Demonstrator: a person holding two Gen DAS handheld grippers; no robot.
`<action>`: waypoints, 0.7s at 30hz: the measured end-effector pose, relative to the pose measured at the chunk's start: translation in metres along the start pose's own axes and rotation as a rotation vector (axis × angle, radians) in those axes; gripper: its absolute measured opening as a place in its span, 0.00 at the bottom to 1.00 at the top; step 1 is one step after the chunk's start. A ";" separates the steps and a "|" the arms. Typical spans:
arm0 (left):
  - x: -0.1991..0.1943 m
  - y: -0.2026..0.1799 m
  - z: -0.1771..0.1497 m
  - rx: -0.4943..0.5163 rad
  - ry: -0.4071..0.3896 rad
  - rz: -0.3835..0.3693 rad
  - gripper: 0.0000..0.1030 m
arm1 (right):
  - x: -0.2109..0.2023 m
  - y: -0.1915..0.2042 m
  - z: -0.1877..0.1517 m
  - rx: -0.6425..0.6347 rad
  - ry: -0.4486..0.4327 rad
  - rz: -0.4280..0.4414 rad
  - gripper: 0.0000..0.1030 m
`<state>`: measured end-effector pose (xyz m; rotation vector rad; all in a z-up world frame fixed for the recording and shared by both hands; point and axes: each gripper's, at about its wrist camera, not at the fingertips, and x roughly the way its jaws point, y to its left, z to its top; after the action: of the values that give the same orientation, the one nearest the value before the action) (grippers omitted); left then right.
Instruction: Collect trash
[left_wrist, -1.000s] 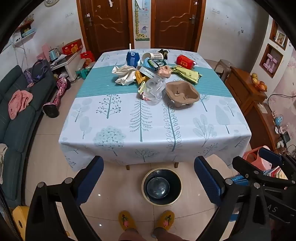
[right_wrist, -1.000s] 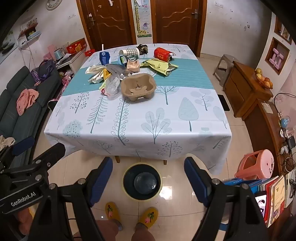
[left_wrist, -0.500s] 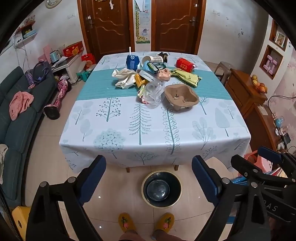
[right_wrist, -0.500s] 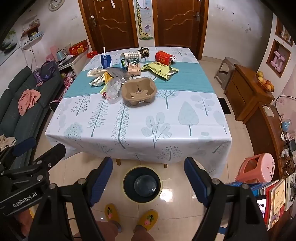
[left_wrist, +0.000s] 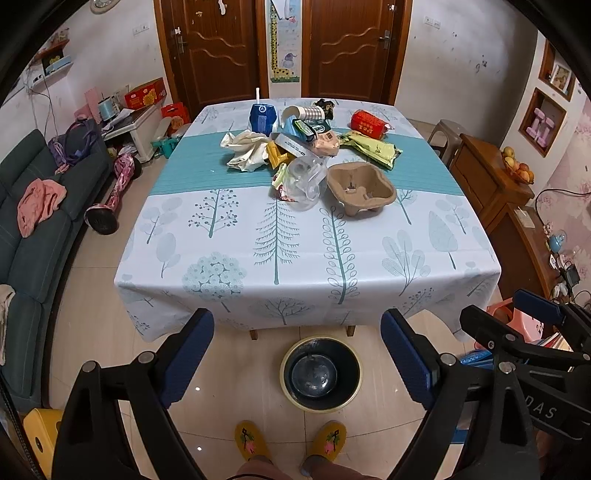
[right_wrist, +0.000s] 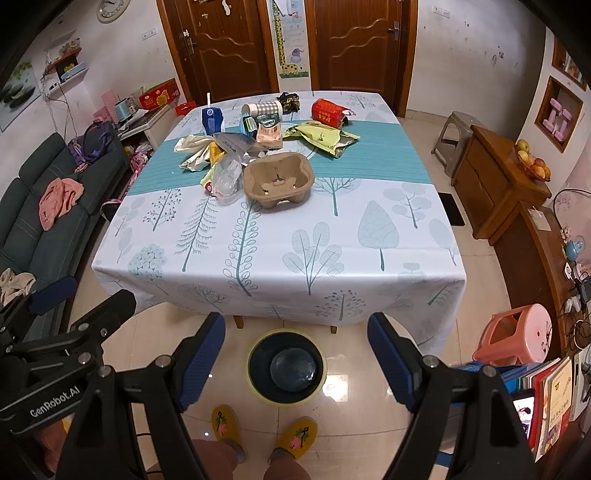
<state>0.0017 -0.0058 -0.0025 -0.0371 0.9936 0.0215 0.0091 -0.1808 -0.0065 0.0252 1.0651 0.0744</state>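
Note:
A pile of trash lies at the far middle of the table (left_wrist: 306, 258): a brown pulp cup carrier (left_wrist: 360, 188), a clear plastic bottle (left_wrist: 304, 181), crumpled paper (left_wrist: 245, 149), a blue carton (left_wrist: 262, 118), a red pack (left_wrist: 367, 122) and a yellow-green wrapper (left_wrist: 373, 147). The carrier also shows in the right wrist view (right_wrist: 279, 179). A dark trash bin (left_wrist: 320, 373) stands on the floor under the table's near edge, seen too in the right wrist view (right_wrist: 287, 367). My left gripper (left_wrist: 297, 356) and right gripper (right_wrist: 295, 360) are open and empty, held above the bin, well short of the trash.
A dark sofa (left_wrist: 33, 236) with clothes stands left of the table. A wooden cabinet (right_wrist: 495, 177) and a pink stool (right_wrist: 517, 338) stand to the right. My feet in yellow slippers (left_wrist: 291, 441) are on the tiled floor by the bin.
Both grippers have risen and moved a little toward the table, so the table looks nearer. Both stay open and empty.

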 end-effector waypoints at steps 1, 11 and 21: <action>0.000 0.000 0.000 0.000 0.001 0.001 0.88 | 0.000 0.000 0.000 0.000 -0.001 -0.001 0.78; 0.001 0.000 -0.001 0.001 0.002 0.001 0.88 | 0.000 -0.001 0.001 0.001 0.002 0.002 0.78; 0.002 0.001 -0.004 0.000 0.005 0.001 0.88 | 0.002 0.002 0.002 0.001 0.000 0.005 0.78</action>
<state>0.0000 -0.0049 -0.0066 -0.0371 0.9984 0.0224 0.0115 -0.1789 -0.0074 0.0286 1.0653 0.0780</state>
